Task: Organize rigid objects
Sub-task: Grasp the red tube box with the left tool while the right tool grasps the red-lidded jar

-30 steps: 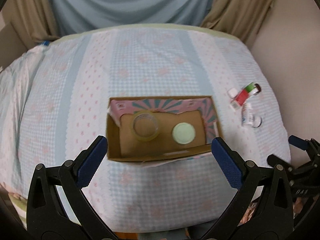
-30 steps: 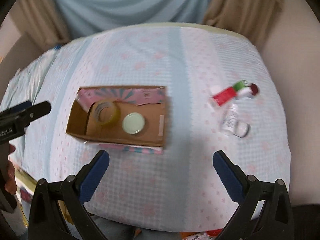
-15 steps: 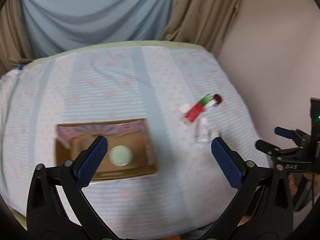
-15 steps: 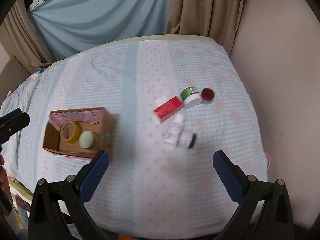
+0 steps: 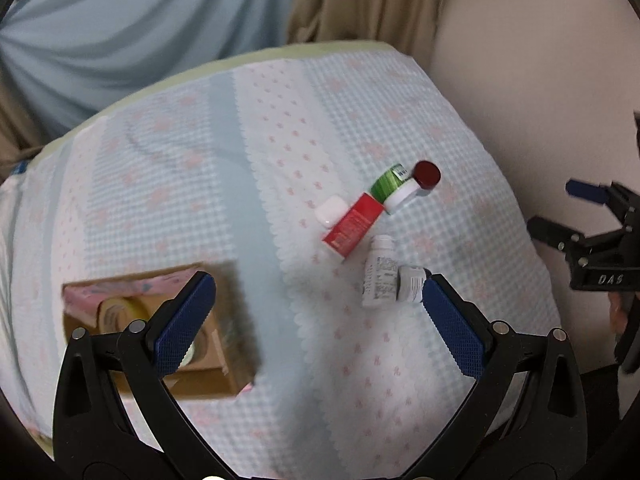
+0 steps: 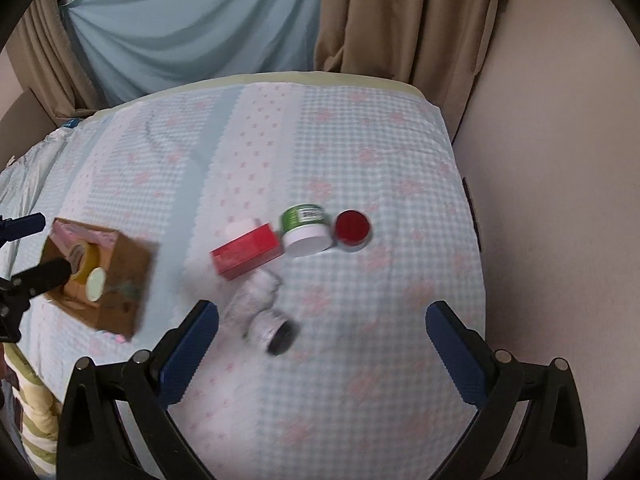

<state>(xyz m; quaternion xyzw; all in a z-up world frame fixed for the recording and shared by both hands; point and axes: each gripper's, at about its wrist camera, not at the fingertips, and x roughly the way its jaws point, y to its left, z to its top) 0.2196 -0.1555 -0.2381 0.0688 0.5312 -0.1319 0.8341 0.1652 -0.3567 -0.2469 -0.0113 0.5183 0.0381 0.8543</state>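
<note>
A cardboard box [image 5: 234, 344] [image 6: 128, 280] sits on the bed at the left and holds a tape roll [image 6: 82, 262] and a pale green lid [image 6: 96, 284]. To its right lies a cluster: a red box [image 5: 354, 226] [image 6: 246, 252], a small white case [image 5: 330, 210], a green-and-white jar [image 5: 394, 188] [image 6: 304, 230], a dark red jar [image 5: 426, 176] [image 6: 352, 228], a white bottle [image 5: 378, 272] [image 6: 252, 296] and a small vial [image 5: 410, 282] [image 6: 274, 330]. My left gripper [image 5: 316, 316] is open above the bed between box and cluster. My right gripper [image 6: 322, 344] is open just before the vial.
The bed has a light blue and pink patterned cover [image 6: 360, 140]. A beige wall [image 6: 560, 160] runs along its right edge. Blue and tan curtains [image 6: 200, 20] hang behind. The right gripper also shows at the right edge of the left wrist view [image 5: 592, 232].
Both grippers have swung to the right, away from the cardboard box and toward the cluster of loose objects. Both stay open and empty.
</note>
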